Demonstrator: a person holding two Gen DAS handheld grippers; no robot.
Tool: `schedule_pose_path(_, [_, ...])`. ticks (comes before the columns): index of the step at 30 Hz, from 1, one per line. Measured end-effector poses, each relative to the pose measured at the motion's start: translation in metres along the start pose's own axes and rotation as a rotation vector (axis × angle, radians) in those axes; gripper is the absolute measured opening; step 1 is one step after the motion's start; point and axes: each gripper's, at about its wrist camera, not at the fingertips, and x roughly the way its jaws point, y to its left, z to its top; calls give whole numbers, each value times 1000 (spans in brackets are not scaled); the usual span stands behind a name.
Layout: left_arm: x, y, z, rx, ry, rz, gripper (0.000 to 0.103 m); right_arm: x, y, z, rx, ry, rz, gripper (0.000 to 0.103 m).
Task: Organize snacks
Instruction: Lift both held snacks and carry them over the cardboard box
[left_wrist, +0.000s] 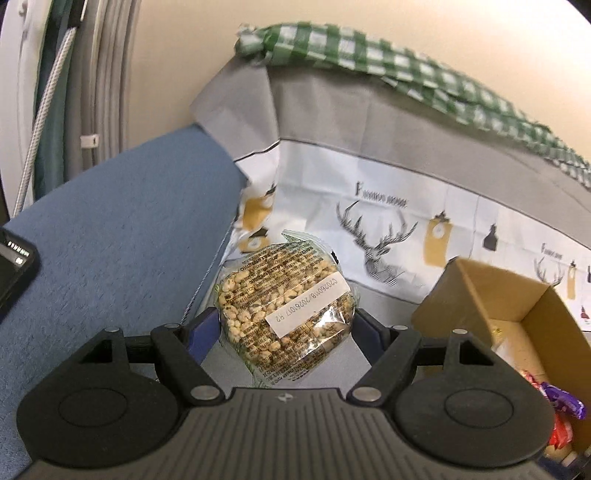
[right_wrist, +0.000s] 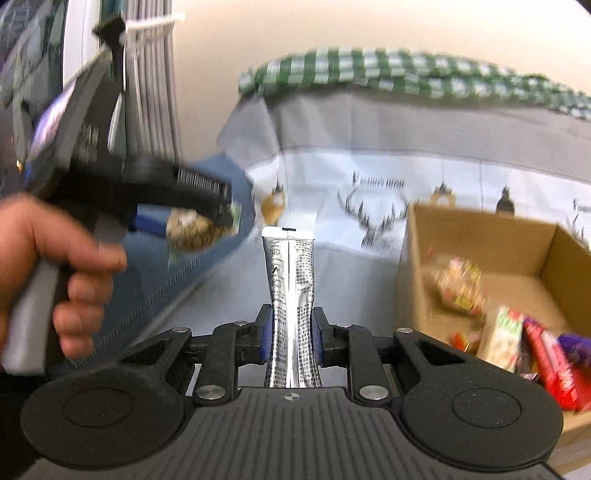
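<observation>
My left gripper (left_wrist: 286, 321) is shut on a clear pack of puffed grain cake (left_wrist: 284, 295), its blue pads pressing both sides with the jaws wide. The right wrist view shows this gripper (right_wrist: 207, 218) raised at the left, held by a hand (right_wrist: 55, 258), with the pack (right_wrist: 188, 229) in its jaws. My right gripper (right_wrist: 291, 332) is shut on a silver stick sachet (right_wrist: 290, 273) that stands up between the pads. An open cardboard box (right_wrist: 476, 229) with several snack packs inside sits to the right, below both grippers.
A blue fabric surface (left_wrist: 110, 240) rises at the left, with a dark phone (left_wrist: 14, 266) on its edge. A grey and white deer-print cloth (left_wrist: 369, 221) hangs behind, topped by a green checked cloth (left_wrist: 369, 51). The box's flap (left_wrist: 480, 291) stands near my left gripper.
</observation>
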Motion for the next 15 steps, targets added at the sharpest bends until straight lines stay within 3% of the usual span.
schedule_pose_path(5, [-7, -15, -2, 34, -22, -28, 81, -31, -34, 44, 28, -114, -11, 22])
schedule_pose_path(9, [-8, -29, -4, 56, -38, -53, 81, -52, -84, 78, 43, -185, -57, 22])
schedule_pose_path(15, [-9, -55, -8, 86, -65, -95, 81, -56, -161, 71, 87, -180, -182, 22])
